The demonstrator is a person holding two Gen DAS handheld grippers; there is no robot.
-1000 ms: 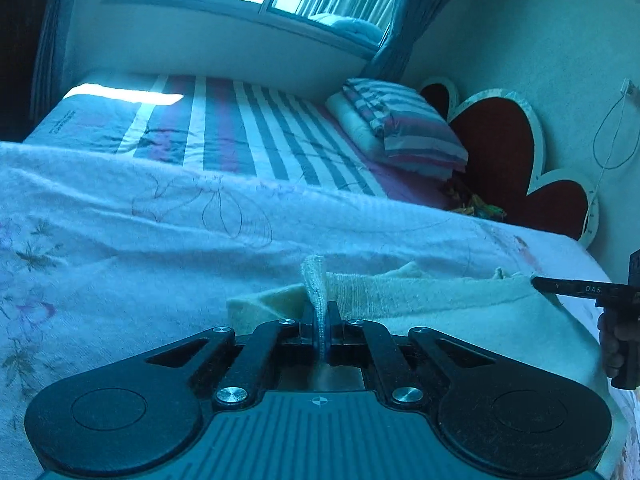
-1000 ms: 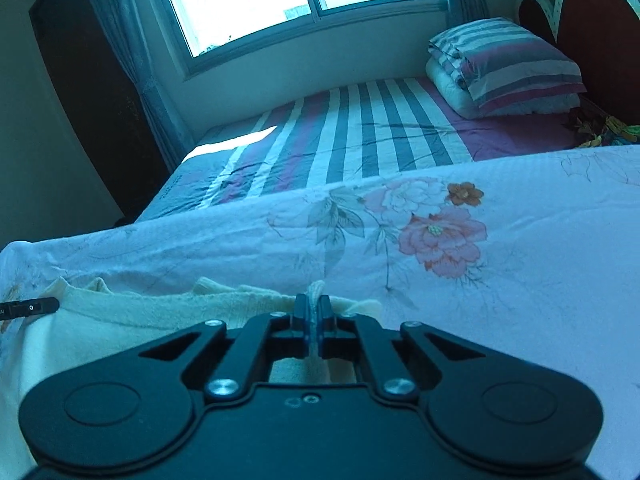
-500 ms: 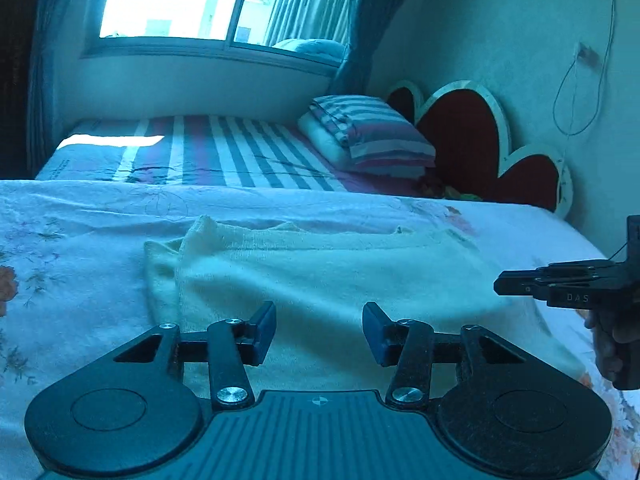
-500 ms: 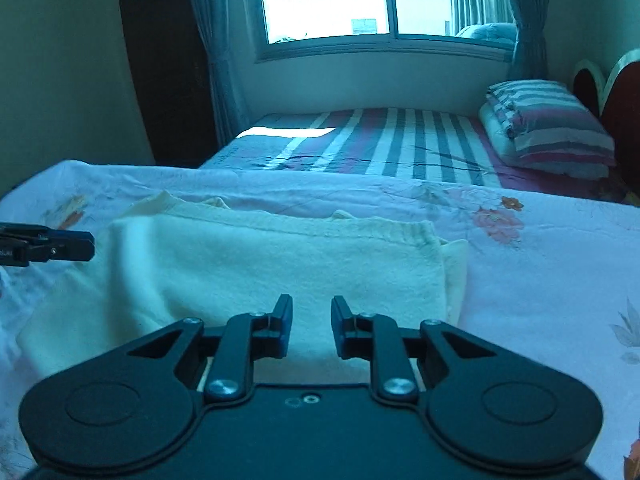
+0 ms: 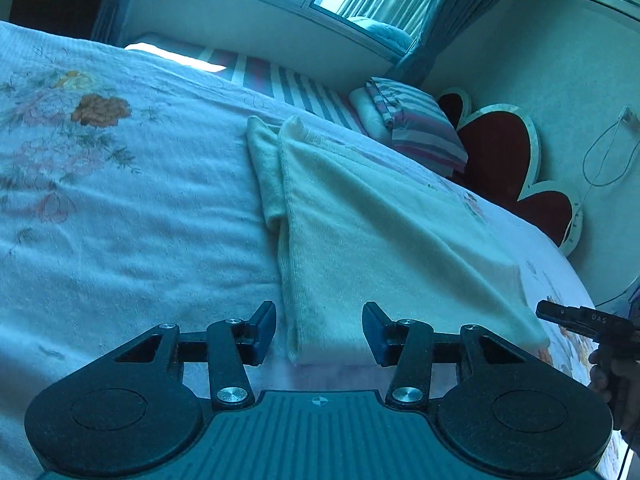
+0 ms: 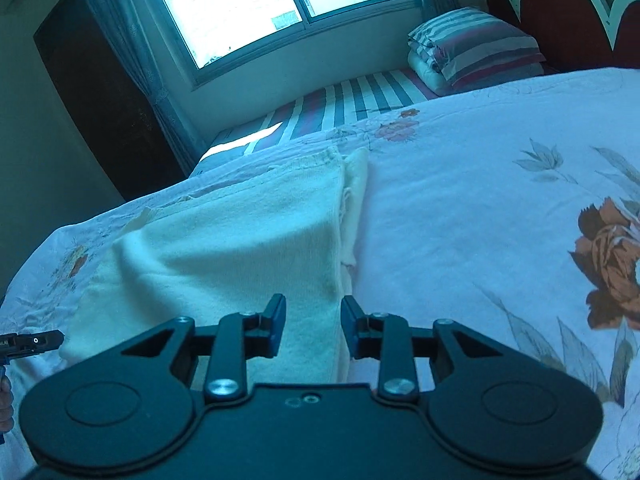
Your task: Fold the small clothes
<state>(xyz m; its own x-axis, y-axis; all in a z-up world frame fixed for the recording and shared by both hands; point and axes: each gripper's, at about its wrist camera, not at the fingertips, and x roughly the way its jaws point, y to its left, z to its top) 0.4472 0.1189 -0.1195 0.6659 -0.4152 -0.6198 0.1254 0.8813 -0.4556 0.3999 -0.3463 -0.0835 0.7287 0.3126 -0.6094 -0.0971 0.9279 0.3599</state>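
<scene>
- Fingers of our left gripper stand wide apart and hold nothing; between them we see the near left corner of the folded cloth.
- Fingers of our right gripper are also spread, a little less widely, and are empty; the near right corner of the cloth lies in the gap.
- Both grippers hover just above the cloth's near edge; we cannot tell whether any finger touches the fabric.
- In the left wrist view, the right gripper's tip shows at the right border, just beside the cloth's near right corner, with part of our right hand behind it.
- In the right wrist view, the left gripper's tip shows at the left border, near the cloth's near left corner.
- The cloth is pale yellow, knitted, and lies flat in a rough rectangle on the flowered bedspread, close to the bed's near edge, with a second layer showing along each side edge.
- Beyond the bedspread we see a striped sheet, a striped pillow on a folded quilt, and a red heart-shaped headboard.
- A window with curtains stands at the far wall.
</scene>
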